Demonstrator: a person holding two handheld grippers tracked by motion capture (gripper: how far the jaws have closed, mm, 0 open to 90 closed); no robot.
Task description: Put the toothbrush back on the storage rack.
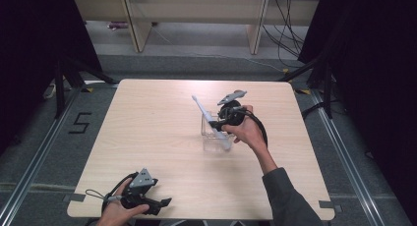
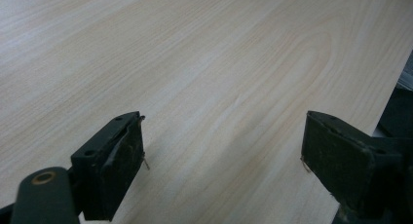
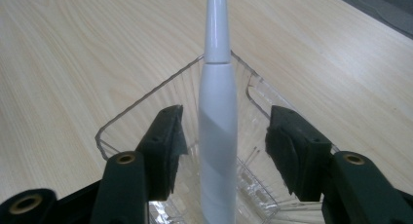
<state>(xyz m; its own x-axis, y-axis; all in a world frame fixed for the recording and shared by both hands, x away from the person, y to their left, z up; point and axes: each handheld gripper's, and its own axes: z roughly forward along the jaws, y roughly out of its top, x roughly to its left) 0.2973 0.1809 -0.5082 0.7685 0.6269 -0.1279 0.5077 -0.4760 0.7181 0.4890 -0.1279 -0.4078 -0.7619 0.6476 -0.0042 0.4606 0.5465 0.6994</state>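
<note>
A white electric toothbrush leans in a clear plastic box at the middle right of the wooden table, its head sticking up and out toward the far left. My right gripper is at the box with its jaws apart on either side of the brush handle, and a gap shows between each pad and the handle. My left gripper rests open near the table's front left edge, with bare wood between its jaws.
The table's front edge lies just under the left hand. Black stands and cables sit on the floor around the table, with pale furniture legs behind it.
</note>
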